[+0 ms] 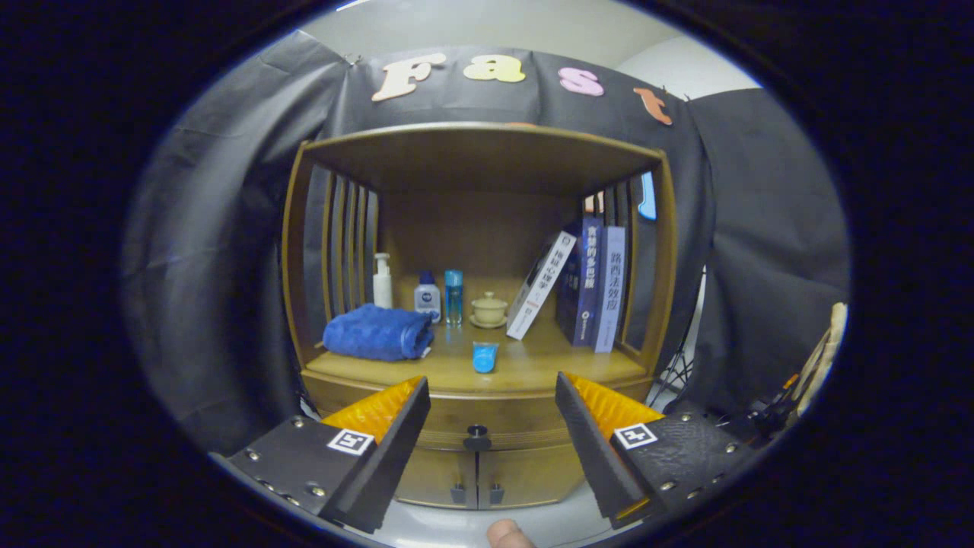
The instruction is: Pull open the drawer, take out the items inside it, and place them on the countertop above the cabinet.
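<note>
The gripper [491,426] hangs in front of the wooden cabinet [670,251], fingers spread wide and holding nothing. The shut drawer [517,415] lies straight ahead, its dark knob [477,438] centred in the gap between them, just under the counter [533,365].

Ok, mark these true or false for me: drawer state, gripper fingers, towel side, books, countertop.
1. The wooden cabinet's drawer is pulled open. False: it is closed, its dark round knob flush at the front.
2. The gripper is open, holding nothing. True.
3. The folded blue towel lies left of the small blue cup. True.
4. The upright books stand beside the towel. False: they stand at the opposite end.
5. The knob sits between the fingers. True.
</note>
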A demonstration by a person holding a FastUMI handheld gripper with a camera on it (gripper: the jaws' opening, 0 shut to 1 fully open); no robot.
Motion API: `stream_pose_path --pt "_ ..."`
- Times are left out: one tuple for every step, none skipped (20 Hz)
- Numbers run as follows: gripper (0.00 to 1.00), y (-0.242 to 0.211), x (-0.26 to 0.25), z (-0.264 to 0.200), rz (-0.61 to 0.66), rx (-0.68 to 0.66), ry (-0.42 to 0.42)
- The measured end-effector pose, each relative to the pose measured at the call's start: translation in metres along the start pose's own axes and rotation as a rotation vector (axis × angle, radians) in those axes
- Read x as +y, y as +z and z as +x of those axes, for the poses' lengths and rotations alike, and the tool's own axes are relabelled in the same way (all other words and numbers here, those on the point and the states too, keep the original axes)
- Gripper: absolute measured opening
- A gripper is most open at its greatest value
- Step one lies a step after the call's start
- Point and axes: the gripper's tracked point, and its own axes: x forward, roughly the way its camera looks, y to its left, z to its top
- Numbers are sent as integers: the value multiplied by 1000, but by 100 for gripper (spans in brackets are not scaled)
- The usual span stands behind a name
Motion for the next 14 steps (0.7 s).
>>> stream_pose_path --pt "99 11 -4 -11 -2 -17 -6" --pt "99 22 -9 -20 -3 -27 -12" --pt "99 31 -14 -29 0 -36 -26" --pt "99 41 -19 -39 0 -42 -40" --pt "99 50 -25 -48 1 -49 -51" --pt "99 60 -29 -57 2 -61 -52" --pt "99 72 -30 -68 6 -79 -47" --pt "99 83 -31 -78 16 -97 -40" --pt "99 89 -33 -88 21 -105 -34" --pt "99 93 -36 -97 21 -106 -32" --pt "99 96 -40 -106 13 -111 -31" --pt "99 97 -44 -116 -1 -123 -36" --pt "99 97 -49 -124 -10 -142 -52" --pt "99 94 -54 -132 -13 -158 -69"
